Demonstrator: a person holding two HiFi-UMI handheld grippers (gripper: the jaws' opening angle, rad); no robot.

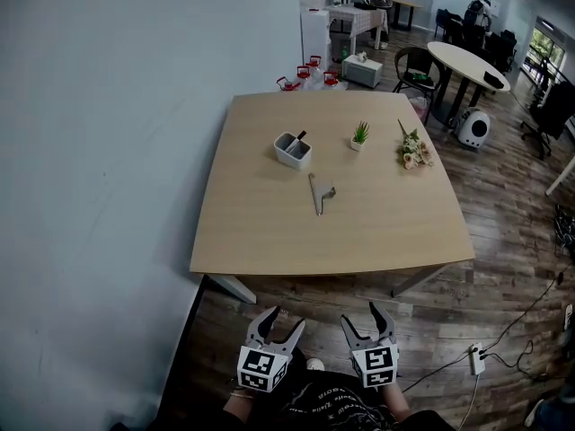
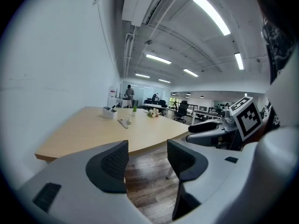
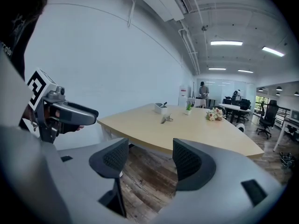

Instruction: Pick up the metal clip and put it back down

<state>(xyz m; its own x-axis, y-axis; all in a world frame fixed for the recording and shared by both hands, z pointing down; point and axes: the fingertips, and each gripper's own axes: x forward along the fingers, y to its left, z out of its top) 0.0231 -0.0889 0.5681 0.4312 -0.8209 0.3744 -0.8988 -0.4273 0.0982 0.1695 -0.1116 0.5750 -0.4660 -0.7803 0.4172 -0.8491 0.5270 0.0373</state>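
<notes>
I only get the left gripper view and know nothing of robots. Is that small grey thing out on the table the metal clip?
Observer: Yes; the head view shows the metal clip lying flat near the table's middle.
Operator: Is the other tool holding anything?
Observer: No; the right gripper view shows the right gripper's fingers apart, nothing between.
Operator: How near the table are they?
Observer: In the head view it and the left gripper hang over the floor, short of the table's edge.

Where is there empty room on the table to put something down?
The near half of the table, between the metal clip and the front edge, is bare. The left strip beside the white holder is free too. It is crowded at the far side: holder, small plant and flowers in a row.
</notes>
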